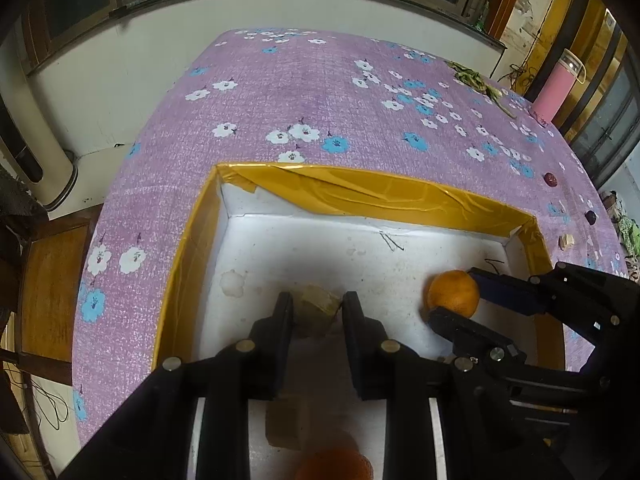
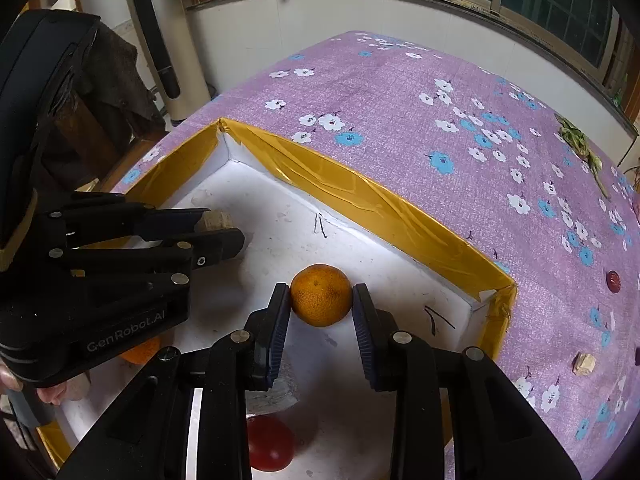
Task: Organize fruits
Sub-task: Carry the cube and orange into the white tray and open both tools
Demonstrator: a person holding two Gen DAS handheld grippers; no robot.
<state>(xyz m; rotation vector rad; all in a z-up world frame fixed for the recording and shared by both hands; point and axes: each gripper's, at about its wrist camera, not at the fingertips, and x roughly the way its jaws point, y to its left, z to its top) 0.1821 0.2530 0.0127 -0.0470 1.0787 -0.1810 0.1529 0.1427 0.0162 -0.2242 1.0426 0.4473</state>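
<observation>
A white box (image 1: 360,188) with a yellow taped rim (image 2: 360,196) stands on the purple flowered table. My left gripper (image 1: 316,306) is shut on a pale tan fruit chunk (image 1: 316,304) low inside the box; it also shows in the right wrist view (image 2: 222,230) with the chunk (image 2: 216,218). My right gripper (image 2: 321,300) is shut on an orange (image 2: 321,295) just above the box floor; in the left wrist view the right gripper (image 1: 452,292) holds the orange (image 1: 454,292). Another orange (image 1: 334,464) and a red fruit (image 2: 270,448) lie in the box.
On the cloth right of the box lie a dark red fruit (image 2: 613,280), a tan chunk (image 2: 584,363) and a leafy green stalk (image 2: 580,144). A pink bottle (image 1: 558,88) stands at the table's far right. A chair (image 2: 100,120) is to the left.
</observation>
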